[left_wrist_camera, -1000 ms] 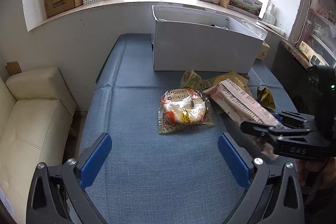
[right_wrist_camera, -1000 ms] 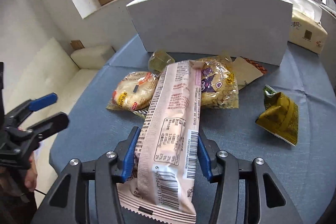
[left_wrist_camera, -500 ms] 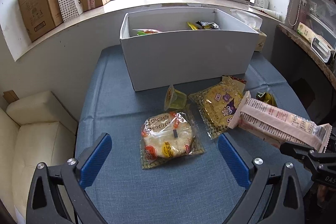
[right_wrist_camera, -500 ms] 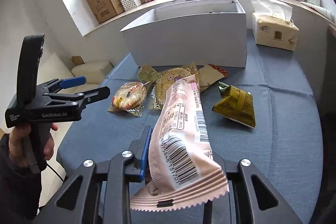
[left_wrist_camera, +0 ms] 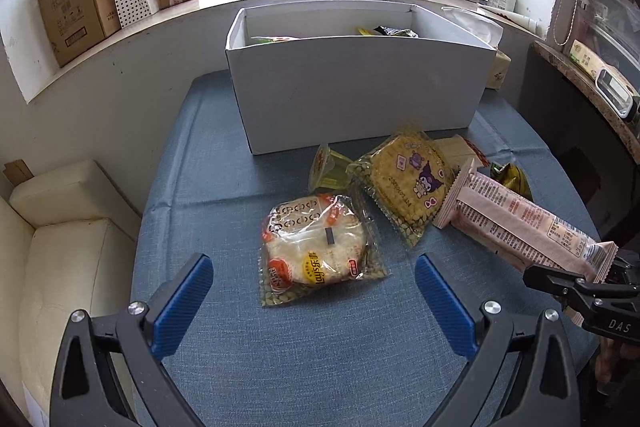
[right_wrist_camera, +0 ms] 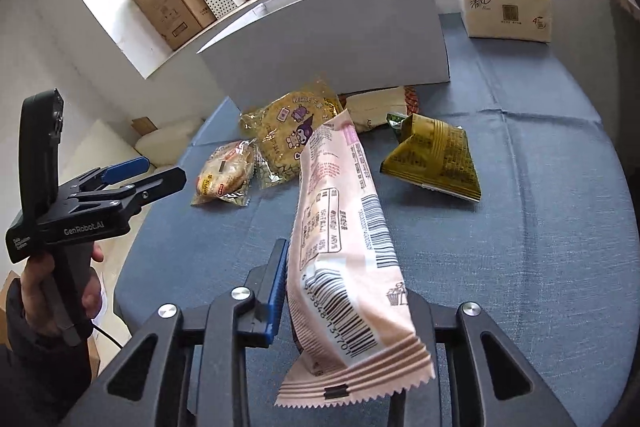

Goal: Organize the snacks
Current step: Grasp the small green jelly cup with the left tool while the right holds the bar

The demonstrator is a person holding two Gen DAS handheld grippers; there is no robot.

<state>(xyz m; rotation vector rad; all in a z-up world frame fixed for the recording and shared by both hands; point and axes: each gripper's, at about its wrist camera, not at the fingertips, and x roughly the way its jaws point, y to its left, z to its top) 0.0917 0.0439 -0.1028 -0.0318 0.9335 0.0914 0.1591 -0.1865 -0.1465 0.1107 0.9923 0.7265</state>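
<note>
Currently right gripper (right_wrist_camera: 340, 303) clamps pink wafer pack (right_wrist_camera: 340, 227), long axis toward white box (right_wrist_camera: 340, 39) at twelve o'clock; left gripper (left_wrist_camera: 312, 291) gapes.

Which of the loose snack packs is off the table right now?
The long pink wrapper pack, clamped in the right tool and raised. The round Lay's pack, yellow cartoon cracker pack and olive pouch all lie on the cloth.

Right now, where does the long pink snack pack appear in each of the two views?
Left wrist view: the pink snack pack lies at right, slanting toward the lower right edge, gripped by the right tool.
Right wrist view: it stands at centre, clamped between the tool's pads.
Shared landmark: the white box behind the snacks.
</note>
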